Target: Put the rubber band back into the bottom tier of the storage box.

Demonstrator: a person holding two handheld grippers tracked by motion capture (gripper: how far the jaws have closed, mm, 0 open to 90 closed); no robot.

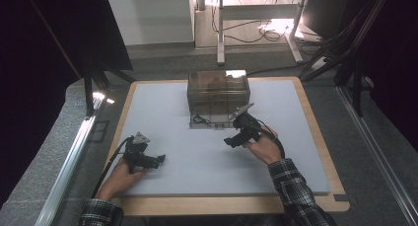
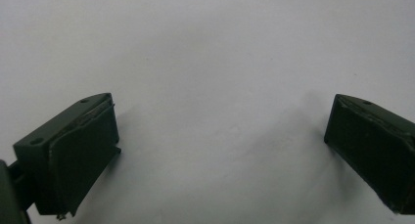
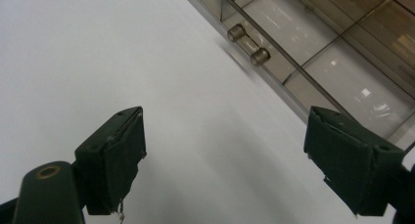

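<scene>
Here, my right gripper [image 3: 225, 160] stands wide apart, nothing between the jaws; my left gripper [image 2: 220, 150] too (over bare mat [image 2: 205, 48]). Just beyond my right, the smoky clear drawer box [image 1: 218, 95], handle [image 3: 248, 44] nearest; no readable lettering.

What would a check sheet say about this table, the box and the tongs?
Surface: pale mat on a wooden board, bare where it shows.
Job's things: clear brown drawer box at the mat's far middle; its handle shows in the right gripper view.
Clutter: nothing seen.
Grippers: left tongs open over bare mat; right tongs open, nothing between the jaws, just in front of the box.
Cables: one cable trails from the left tongs; floor wires behind the table.
Surroundings: dark curtains, metal frame, desk legs beyond.
</scene>
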